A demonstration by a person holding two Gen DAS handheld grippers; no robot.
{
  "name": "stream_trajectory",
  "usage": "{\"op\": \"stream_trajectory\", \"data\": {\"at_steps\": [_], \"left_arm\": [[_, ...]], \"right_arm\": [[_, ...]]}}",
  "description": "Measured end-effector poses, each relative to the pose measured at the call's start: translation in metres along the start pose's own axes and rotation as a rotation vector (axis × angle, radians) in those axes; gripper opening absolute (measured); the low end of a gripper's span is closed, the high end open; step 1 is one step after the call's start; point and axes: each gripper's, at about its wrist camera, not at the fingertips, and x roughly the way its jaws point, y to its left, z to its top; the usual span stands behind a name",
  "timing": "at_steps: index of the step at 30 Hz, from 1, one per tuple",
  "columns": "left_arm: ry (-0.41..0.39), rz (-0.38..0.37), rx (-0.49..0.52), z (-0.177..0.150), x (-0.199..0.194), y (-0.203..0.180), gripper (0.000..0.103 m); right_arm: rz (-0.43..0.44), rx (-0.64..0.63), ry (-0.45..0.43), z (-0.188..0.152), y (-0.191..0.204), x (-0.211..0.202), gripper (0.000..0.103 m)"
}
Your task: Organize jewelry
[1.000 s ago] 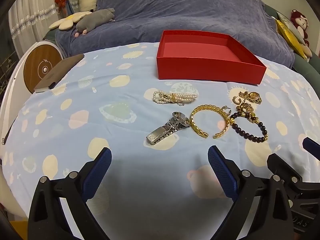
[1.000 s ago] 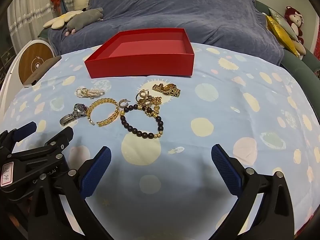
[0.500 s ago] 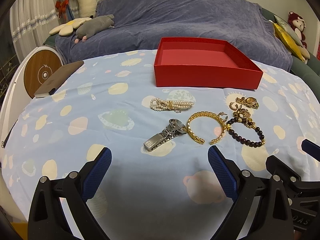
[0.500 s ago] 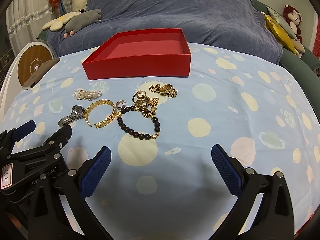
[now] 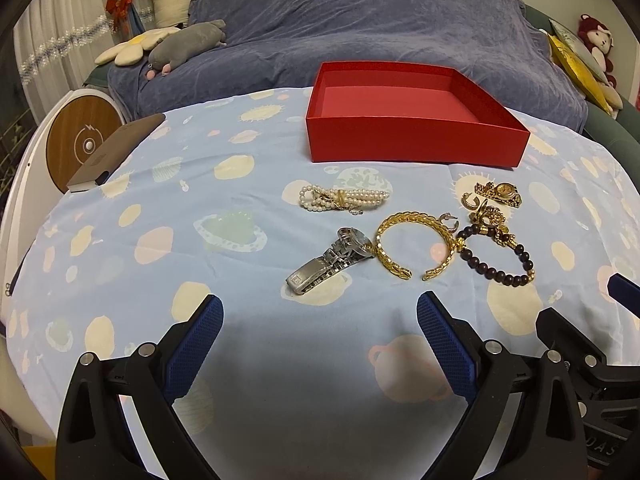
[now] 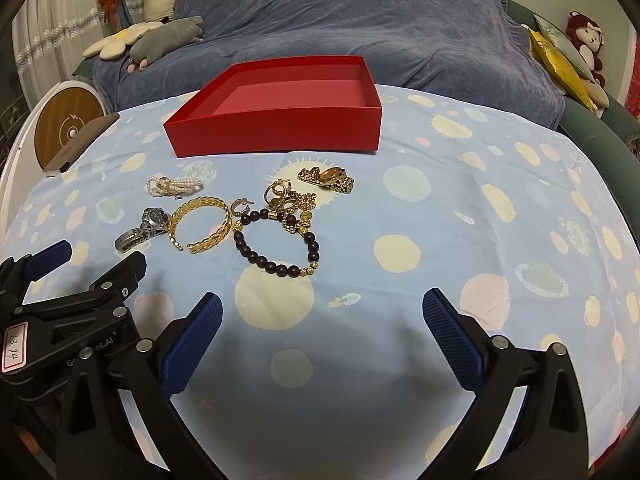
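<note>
An open, empty red box (image 5: pixel 416 140) (image 6: pixel 276 132) stands at the far side of the blue patterned cloth. In front of it lie a pearl bracelet (image 5: pixel 344 198) (image 6: pixel 174 185), a silver watch (image 5: pixel 330 260) (image 6: pixel 140 229), a gold cuff bracelet (image 5: pixel 416 246) (image 6: pixel 202 224), a dark bead bracelet (image 5: pixel 496 254) (image 6: pixel 276 242), a gold watch (image 5: pixel 498 193) (image 6: pixel 326 178) and small gold rings and earrings (image 6: pixel 288 200). My left gripper (image 5: pixel 318 316) is open and empty, short of the silver watch. My right gripper (image 6: pixel 322 312) is open and empty, short of the bead bracelet.
A sofa under a blue cover (image 5: pixel 360 24) runs behind the table, with plush toys (image 5: pixel 184 44) on it. A brown phone-like slab (image 5: pixel 116 152) lies at the cloth's left edge beside a round wooden disc (image 5: pixel 82 142). Yellow cushions (image 6: pixel 560 64) sit at the right.
Both grippers have risen and tilted slightly, so the jewelry and box sit a little lower and nearer in both views. Nothing on the cloth has moved.
</note>
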Motion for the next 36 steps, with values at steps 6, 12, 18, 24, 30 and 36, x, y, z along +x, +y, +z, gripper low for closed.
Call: {"op": "stream_trajectory", "data": {"at_steps": [6, 12, 18, 24, 30, 36], "left_arm": [[-0.017, 0.002, 0.004, -0.0007, -0.0004, -0.0014, 0.095], [-0.042, -0.008, -0.003, -0.0013, -0.0015, -0.0006, 0.095], [-0.029, -0.008, -0.002, 0.0003, -0.0008, -0.002, 0.095], [0.012, -0.01, -0.012, 0.0031, 0.0045, -0.0021, 0.096], [0.01, -0.012, -0.008, 0.0009, 0.0051, -0.0012, 0.096], [-0.012, -0.014, -0.004, 0.001, 0.004, -0.0024, 0.095]], "right_arm": [[0.0, 0.0, 0.0, -0.0002, -0.0001, 0.0001, 0.098], [0.0, 0.004, -0.001, -0.0002, -0.0004, 0.0002, 0.098], [-0.001, 0.002, -0.001, -0.0007, 0.0016, 0.0002, 0.098], [0.003, 0.004, 0.001, -0.0009, 0.0013, 0.0002, 0.098], [0.002, 0.002, 0.002, -0.0011, 0.0007, 0.0005, 0.098], [0.003, 0.003, 0.002, -0.0012, 0.0007, 0.0007, 0.098]]}}
